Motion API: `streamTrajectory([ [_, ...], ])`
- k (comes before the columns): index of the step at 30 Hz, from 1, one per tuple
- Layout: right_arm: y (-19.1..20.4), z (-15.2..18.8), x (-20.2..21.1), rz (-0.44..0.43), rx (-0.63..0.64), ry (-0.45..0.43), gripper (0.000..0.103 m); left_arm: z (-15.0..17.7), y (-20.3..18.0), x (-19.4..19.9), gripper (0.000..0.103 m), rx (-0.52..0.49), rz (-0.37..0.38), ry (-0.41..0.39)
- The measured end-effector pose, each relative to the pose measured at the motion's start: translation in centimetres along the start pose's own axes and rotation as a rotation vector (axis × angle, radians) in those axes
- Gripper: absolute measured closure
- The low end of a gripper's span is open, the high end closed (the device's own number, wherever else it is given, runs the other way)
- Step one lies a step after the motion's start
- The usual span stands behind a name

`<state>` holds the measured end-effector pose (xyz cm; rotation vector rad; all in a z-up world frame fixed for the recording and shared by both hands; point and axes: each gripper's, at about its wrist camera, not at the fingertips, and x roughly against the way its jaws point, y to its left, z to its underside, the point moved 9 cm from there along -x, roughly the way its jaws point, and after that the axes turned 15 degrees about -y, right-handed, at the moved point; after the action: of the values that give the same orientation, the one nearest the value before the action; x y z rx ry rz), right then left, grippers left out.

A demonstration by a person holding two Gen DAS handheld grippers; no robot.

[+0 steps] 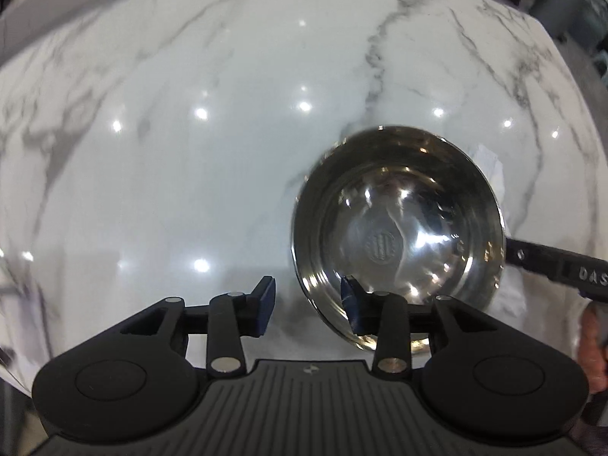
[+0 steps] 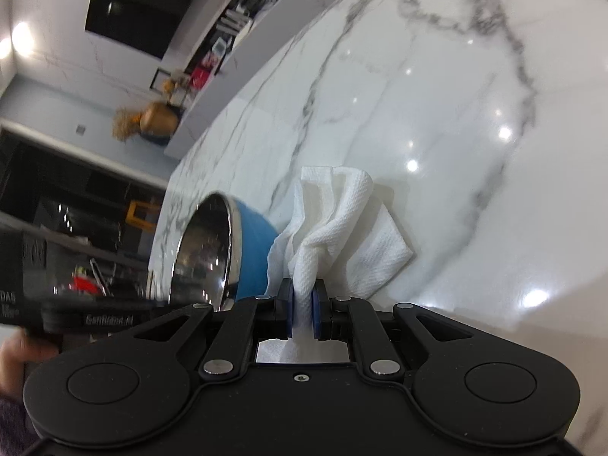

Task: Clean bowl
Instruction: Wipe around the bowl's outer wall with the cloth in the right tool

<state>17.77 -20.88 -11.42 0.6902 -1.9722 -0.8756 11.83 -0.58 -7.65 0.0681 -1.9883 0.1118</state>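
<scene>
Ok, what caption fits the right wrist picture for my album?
Right gripper pinching a white paper towel beside the tilted blue steel bowl on the marble counter.

The left claw's [image 1: 307,306] right finger is covering the bowl's [image 1: 399,228] near rim. Shelf clutter [image 2: 207,64] at upper left is blurring beyond recognition.

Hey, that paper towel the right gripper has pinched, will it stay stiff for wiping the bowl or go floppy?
Probably floppy: the paper towel already bunches and folds above the right gripper. It looks thin and light, so it should drape into the bowl rather than push. The bowl's shiny steel inside may let it slide easily.
</scene>
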Motion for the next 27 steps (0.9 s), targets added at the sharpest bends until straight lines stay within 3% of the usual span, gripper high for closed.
streamTrajectory([
  [4,0.3,-1.4,1.0,-0.047,-0.039,-0.084,0.094,0.5,-0.2,-0.1,0.067,0.002,0.009,0.003],
  [8,1.1,-2.6,2.1,-0.101,-0.068,-0.138,0.094,0.4,-0.8,0.0,0.082,-0.03,0.034,0.002],
  [14,0.6,-3.2,1.5,-0.075,-0.057,-0.106,0.094,0.1,-1.3,0.0,0.082,-0.091,0.034,-0.004],
  [20,0.7,-2.1,0.2,-0.074,-0.041,-0.084,0.094,0.2,-1.2,-0.3,0.082,-0.088,0.044,-0.014],
  [27,0.0,-0.3,-0.7,0.0,-0.005,-0.034,0.094,0.0,-1.3,-0.4,0.082,-0.087,0.028,-0.023],
])
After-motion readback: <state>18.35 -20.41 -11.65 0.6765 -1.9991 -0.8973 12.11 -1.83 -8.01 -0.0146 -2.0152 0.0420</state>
